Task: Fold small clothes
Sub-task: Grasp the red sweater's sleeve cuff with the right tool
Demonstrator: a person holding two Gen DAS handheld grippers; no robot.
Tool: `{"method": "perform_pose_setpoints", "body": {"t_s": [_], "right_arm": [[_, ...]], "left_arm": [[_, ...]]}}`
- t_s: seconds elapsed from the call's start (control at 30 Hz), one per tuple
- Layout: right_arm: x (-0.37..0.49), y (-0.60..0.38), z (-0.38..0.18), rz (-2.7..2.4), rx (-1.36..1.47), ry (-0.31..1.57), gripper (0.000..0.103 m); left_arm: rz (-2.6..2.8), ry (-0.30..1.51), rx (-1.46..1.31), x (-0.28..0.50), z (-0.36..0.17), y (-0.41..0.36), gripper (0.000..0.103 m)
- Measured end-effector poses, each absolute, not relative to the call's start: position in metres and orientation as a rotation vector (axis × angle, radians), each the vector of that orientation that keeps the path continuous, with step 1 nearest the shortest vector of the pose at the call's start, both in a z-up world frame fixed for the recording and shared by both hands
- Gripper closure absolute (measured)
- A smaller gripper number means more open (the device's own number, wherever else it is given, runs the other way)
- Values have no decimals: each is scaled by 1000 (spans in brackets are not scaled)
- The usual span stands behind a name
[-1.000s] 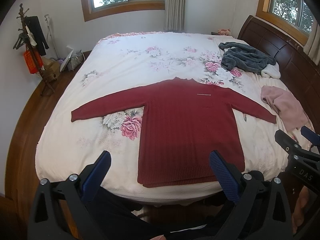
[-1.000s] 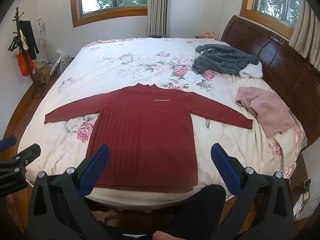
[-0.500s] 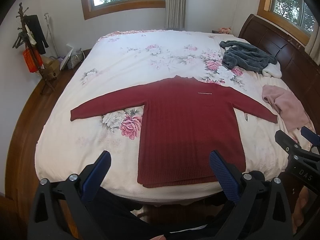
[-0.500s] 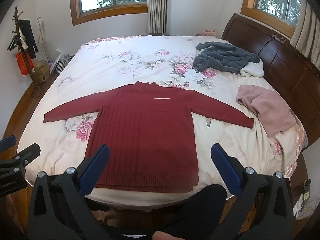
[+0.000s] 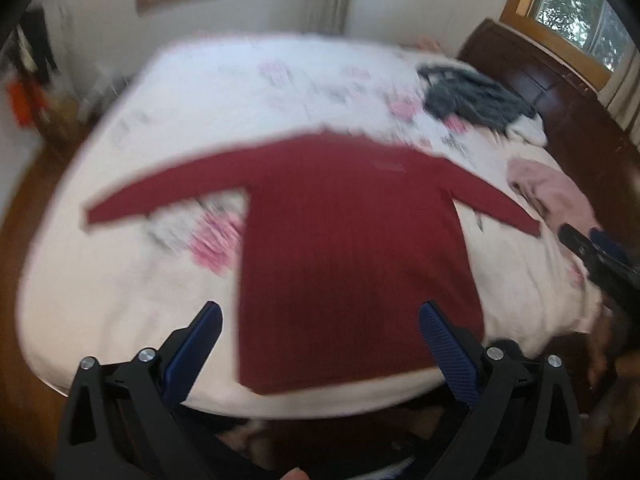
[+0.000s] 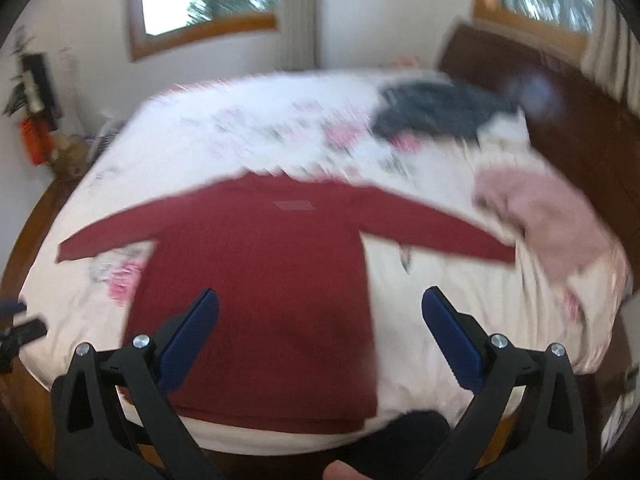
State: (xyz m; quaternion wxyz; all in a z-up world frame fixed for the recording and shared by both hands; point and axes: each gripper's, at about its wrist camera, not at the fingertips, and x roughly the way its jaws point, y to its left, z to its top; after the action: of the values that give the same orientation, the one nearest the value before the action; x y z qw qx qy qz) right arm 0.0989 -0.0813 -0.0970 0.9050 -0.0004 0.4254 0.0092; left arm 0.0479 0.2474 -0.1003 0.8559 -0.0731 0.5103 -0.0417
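Both views are smeared with motion blur. A red sweater (image 5: 352, 248) lies flat on the bed (image 5: 120, 280), sleeves spread out to left and right, its hem at the near edge and its collar toward the far side. The left gripper (image 5: 320, 320) hangs above the near edge with its jaws spread wide and nothing between them; the hem shows in the gap. The right gripper (image 6: 320, 308) is likewise wide open and empty, over the sweater's lower body. A grey garment (image 6: 440, 108) lies far right by the headboard (image 6: 568, 120), and a pink garment (image 6: 548, 216) lies just beyond the right sleeve's cuff.
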Motion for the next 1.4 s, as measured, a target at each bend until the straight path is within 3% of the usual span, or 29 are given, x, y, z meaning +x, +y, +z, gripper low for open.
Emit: {"method": "perform_pose_setpoints", "body": {"t_s": [0.13, 0.2, 0.27, 0.4, 0.57, 0.67, 1.2, 1.3, 1.33, 1.4], "right_arm": [[132, -163, -141, -44, 222, 941, 3], [146, -204, -161, -75, 341, 960, 11], [161, -251, -185, -104, 496, 982, 35], [179, -345, -242, -158, 869, 992, 39], [201, -450, -312, -206, 1238, 884, 55], [216, -486, -336, -224, 1357, 814, 55], [285, -564, -395, -367, 1394, 786, 57], [293, -561, -392, -355, 1373, 813, 79], [297, -560, -391, -346, 1366, 827, 93], [301, -555, -379, -345, 1330, 824, 94]], "left_arm": [[-155, 1135, -199, 68, -146, 251, 4], [-169, 1137, -240, 75, -163, 252, 4], [-199, 1133, -317, 81, -177, 254, 4], [-255, 1094, -427, 94, -193, 249, 4], [-248, 1053, -389, 110, -192, 232, 4], [-232, 1096, -387, 123, -195, 228, 4], [-211, 1250, -492, 140, -217, 227, 4], [-220, 1251, -457, 138, -216, 223, 4], [-227, 1251, -456, 137, -215, 222, 4], [-241, 1252, -478, 135, -215, 224, 4]]}}
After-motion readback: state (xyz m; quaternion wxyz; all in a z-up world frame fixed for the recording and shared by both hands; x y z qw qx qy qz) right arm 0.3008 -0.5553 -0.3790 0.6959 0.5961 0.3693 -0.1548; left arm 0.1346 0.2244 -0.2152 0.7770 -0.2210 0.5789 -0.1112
